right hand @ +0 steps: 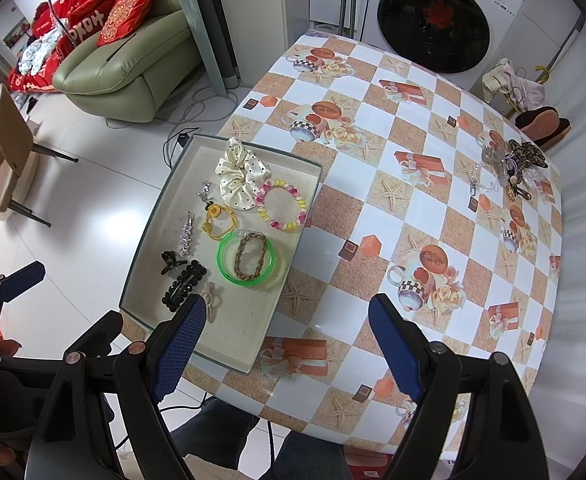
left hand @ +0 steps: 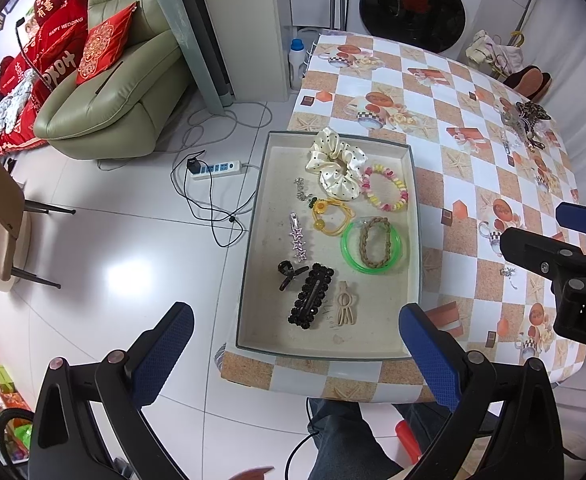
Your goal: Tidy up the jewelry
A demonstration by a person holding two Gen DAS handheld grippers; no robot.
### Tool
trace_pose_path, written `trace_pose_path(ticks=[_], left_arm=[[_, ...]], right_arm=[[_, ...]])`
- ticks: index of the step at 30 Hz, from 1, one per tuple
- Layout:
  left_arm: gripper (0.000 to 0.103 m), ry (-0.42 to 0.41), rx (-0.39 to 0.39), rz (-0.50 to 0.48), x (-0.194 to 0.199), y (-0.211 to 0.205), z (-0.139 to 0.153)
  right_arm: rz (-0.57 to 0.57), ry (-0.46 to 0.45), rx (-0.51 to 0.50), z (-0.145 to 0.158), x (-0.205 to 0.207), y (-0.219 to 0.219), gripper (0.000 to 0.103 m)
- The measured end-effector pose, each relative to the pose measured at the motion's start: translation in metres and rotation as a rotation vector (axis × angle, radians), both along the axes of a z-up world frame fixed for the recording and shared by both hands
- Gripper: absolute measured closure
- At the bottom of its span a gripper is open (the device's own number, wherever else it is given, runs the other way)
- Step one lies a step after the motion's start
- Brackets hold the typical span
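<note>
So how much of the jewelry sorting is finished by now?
Mostly done: the tray already holds a scrunchie, bead bracelet, green bangle and clips. Nothing is in hand; the left gripper and right gripper have open, empty jaws. Left: a small pile at the table's far side.

Home living room, sofa, washing machine

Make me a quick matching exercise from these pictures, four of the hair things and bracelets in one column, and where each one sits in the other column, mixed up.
Things:
1. green bangle
2. spotted scrunchie
3. leopard hair claw
4. black flower clip

Places:
A. at the tray's far end
B. on the tablecloth, outside the tray
C. around the braided brown band
D. at the tray's near end, beside the beige clip

Pairs: 1-C, 2-A, 3-B, 4-D
</note>
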State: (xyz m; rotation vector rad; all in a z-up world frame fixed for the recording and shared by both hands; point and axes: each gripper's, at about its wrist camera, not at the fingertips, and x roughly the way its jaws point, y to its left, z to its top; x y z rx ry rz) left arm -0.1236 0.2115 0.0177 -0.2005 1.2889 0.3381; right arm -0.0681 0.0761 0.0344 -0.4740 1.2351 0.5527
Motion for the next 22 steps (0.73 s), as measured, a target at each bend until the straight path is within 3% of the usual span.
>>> trace_pose_path(ticks=[22], left_arm=[[0.0,0.0,0.008,0.01,-0.0026,0.0021,0.0021]], right_arm=[[-0.001,0.002,-0.001,-0.0012,-0.0019,0.002,0.018]])
